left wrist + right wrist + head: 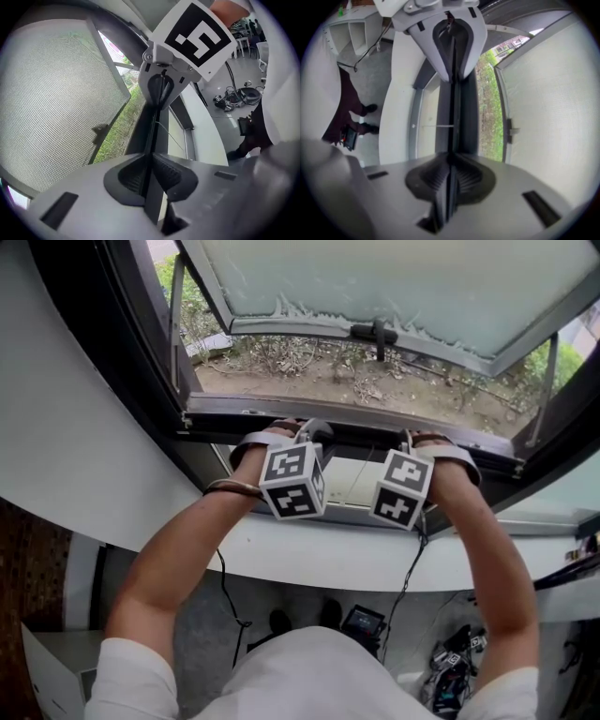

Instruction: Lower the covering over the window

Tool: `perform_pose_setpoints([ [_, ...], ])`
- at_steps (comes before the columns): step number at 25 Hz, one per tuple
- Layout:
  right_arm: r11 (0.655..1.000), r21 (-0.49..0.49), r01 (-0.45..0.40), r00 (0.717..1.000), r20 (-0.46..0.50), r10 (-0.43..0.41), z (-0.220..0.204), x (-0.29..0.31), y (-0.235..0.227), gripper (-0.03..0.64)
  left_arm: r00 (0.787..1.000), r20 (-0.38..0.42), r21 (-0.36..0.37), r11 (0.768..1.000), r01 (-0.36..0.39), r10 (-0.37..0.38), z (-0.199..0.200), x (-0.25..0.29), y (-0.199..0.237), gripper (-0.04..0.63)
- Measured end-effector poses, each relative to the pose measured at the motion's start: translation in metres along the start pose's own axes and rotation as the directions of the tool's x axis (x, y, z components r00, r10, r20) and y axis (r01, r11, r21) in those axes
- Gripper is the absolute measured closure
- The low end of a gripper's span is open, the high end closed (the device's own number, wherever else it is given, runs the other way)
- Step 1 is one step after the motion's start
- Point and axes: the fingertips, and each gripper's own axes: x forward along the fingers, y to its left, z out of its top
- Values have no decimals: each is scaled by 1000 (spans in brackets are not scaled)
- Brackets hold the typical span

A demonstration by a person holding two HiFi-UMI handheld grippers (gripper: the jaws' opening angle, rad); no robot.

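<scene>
A thin dark rail (361, 434) lies along the bottom of the window frame, just above the white sill (337, 559). My left gripper (309, 430) is shut on it at the left, and my right gripper (410, 441) is shut on it about a hand's width to the right. In the left gripper view the rail (152, 136) runs from between my left gripper's (151, 171) pads up to the right gripper (161, 89). The right gripper view shows the rail (452, 126) pinched in my right gripper (451, 176). Fine mesh (51, 108) spans the opening beside the rail.
The frosted sash (394, 287) is swung outward with its handle (380, 334) above the grippers. Bare ground and shrubs lie outside. Dark frame posts stand at both sides. Below the sill, cables (230, 601) and devices (361, 622) lie on the floor.
</scene>
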Motion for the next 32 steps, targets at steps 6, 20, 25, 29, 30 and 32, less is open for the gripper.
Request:
perform_pose_setpoints([
  [6,1000,3,-20,1000,22,20,0,0,7,551,1000,13,6,1000,-8,8,0,-1,-2,527],
  [20,1000,7,-11,1000,17,10,1,1,15,445,999,-35,-32,999,-10,9,-12,-9,-5,461],
  [25,1000,21,8,1000,16,-8,0,1,14,445,999,-36,-37,999,-13,12,-10,-8,-4,460],
  [29,999,37,19,1000,24,-20,2,1,14,445,1000,-30,-40,999,-4,2,-8,-7,-5,461],
  [30,999,39,23,999,26,-24,2,1,14,445,1000,-29,-40,999,-3,2,-8,-7,-5,462],
  [32,999,38,31,999,26,-32,1,2,14,445,999,-34,-38,999,-8,7,-7,-6,-5,461],
])
